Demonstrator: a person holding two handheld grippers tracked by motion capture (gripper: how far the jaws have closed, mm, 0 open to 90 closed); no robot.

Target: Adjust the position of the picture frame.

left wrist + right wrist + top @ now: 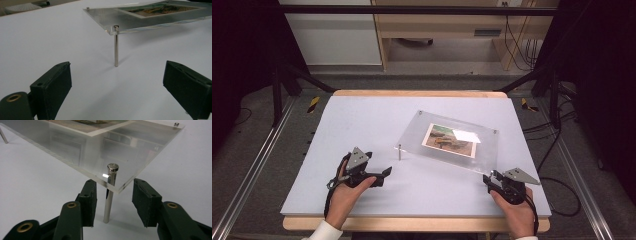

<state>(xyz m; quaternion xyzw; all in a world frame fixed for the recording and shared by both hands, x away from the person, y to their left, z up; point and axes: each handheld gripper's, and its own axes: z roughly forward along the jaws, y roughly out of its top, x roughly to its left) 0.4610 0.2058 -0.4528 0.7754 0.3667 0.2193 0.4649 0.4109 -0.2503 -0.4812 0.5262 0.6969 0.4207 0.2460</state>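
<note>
A clear acrylic photo frame holds a landscape print and stands on thin metal posts at the table's centre right. My left gripper is open, level with the front-left post and a short way to its left. In the left gripper view, that post stands ahead between the wide-apart jaws of the left gripper, under the frame's corner. My right gripper is at the frame's front-right corner. In the right gripper view, the right gripper is open, its jaws on either side of the corner post without touching it, under the acrylic plate.
The white mat covers a wooden table. Metal rails run along both sides, with cables on the floor at the right. A shelf unit stands beyond the far edge.
</note>
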